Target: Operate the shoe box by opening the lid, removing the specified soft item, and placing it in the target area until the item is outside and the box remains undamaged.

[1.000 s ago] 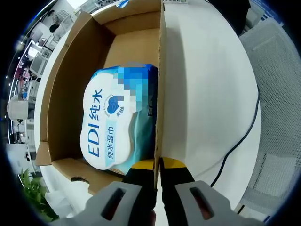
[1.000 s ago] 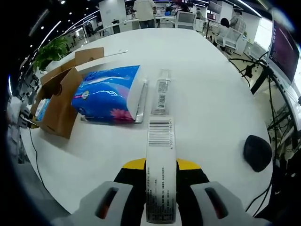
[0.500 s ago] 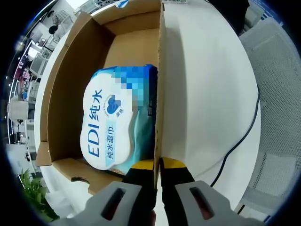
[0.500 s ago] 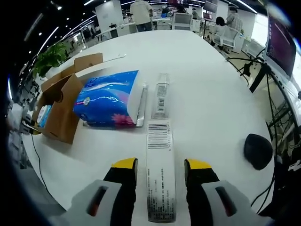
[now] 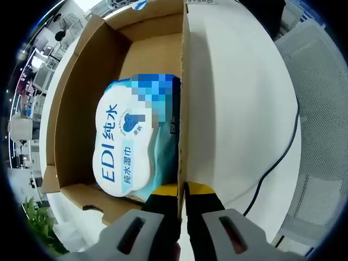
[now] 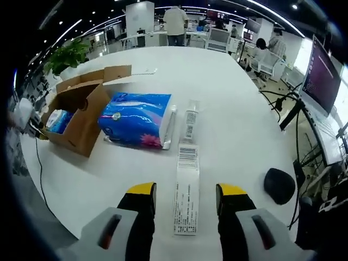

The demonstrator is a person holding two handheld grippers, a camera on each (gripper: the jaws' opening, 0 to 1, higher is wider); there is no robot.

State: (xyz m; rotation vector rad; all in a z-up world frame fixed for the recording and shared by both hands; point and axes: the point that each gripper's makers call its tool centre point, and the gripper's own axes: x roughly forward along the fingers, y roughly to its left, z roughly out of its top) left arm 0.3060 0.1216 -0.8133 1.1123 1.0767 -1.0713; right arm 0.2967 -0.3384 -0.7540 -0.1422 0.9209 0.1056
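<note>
White tabletop (image 5: 239, 98) stretches away under both my hands, with an open office of desks, screens and people behind it. Through the left gripper view, my left hand-held gripper (image 5: 182, 191) has its jaws pressed together on the near end of one side wall of the open shoe box (image 5: 76, 109), the cardboard edge running straight up from between the yellow tips. Inside the box lies the pack of wet wipes (image 5: 130, 144), flat on the floor and close against the pinched wall; a black cable (image 5: 283, 147) crosses the table beside the box. I judge that the lid is already open and that this hand is steadying the box while items come out. Through the right gripper view, my right hand-held gripper (image 6: 181, 191) is spread wide and holds nothing; the long white carton (image 6: 186, 187) lies flat on the table between the jaws, touching neither as far as I can tell. Beyond it sit a small clear bottle (image 6: 190, 117) and a blue tissue pack (image 6: 136, 118), both outside the box, and a dark mouse (image 6: 280, 185) off to one side. Judging by this, the next move calls for reaching the free gripper back to the box for the wipes, gripping the soft pack gently and lifting it clear of the cardboard walls.
</note>
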